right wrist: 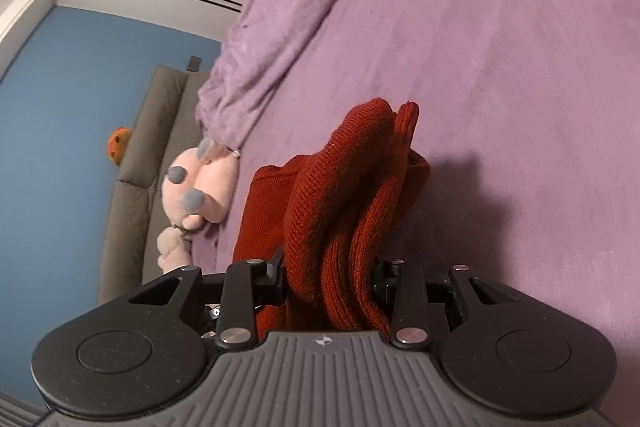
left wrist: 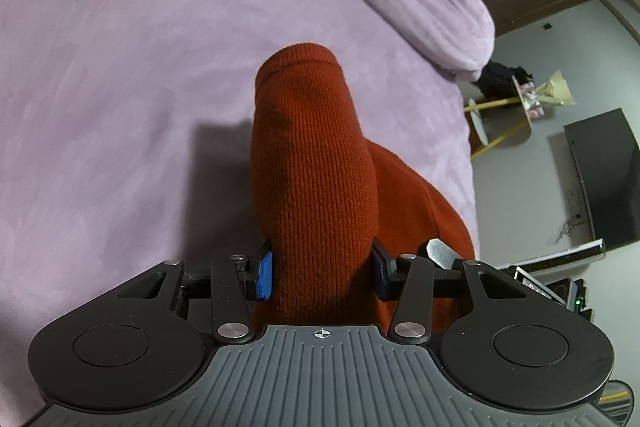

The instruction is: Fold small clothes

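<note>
Tongs, two pairs: left tongs [left wrist: 322,275] clamped on one rust-red ribbed knit garment [left wrist: 316,163], right tongs [right wrist: 330,283] pinching bunched layers of it [right wrist: 352,195]. Held above lilac plush bed cover [left wrist: 120,67], lower end sagging toward it. Probably mid-fold; next, lowering and flattening evenly. Beyond: one pink stuffed toy [right wrist: 200,187].

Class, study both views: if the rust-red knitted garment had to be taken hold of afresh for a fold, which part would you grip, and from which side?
Probably grip the red garment at a bunched edge, coming from the near side along the purple bedspread. The knit gathers into thick ridges there, where the left gripper and right gripper already pinch it.
</note>
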Action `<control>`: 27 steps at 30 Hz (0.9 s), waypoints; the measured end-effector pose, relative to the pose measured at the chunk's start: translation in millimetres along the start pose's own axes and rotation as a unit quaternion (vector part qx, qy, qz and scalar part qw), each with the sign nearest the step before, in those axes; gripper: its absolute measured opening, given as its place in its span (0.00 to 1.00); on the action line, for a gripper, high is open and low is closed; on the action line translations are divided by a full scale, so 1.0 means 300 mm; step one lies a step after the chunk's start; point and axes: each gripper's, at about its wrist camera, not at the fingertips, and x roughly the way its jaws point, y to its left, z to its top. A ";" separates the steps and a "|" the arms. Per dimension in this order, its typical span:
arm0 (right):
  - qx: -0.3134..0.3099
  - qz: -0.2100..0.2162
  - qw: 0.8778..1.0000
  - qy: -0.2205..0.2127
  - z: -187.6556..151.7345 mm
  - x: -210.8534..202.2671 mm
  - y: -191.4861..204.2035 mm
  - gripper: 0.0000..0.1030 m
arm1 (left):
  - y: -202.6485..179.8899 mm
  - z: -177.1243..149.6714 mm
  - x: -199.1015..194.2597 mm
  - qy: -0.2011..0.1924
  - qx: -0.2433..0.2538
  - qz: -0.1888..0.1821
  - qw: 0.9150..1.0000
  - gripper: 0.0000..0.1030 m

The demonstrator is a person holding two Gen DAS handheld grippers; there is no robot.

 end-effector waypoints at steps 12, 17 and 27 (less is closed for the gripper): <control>-0.059 -0.096 0.994 -0.004 -0.048 0.023 -0.040 0.38 | 0.069 -0.022 0.087 0.017 0.019 0.054 0.998 0.54; -0.106 -0.175 0.977 -0.067 -0.069 -0.039 -0.007 0.49 | 0.089 -0.058 0.065 -0.004 0.049 0.102 0.994 0.58; -0.099 -0.142 0.971 -0.166 -0.396 -0.324 -0.105 0.76 | 0.164 -0.376 -0.179 -0.080 0.019 0.070 0.994 0.59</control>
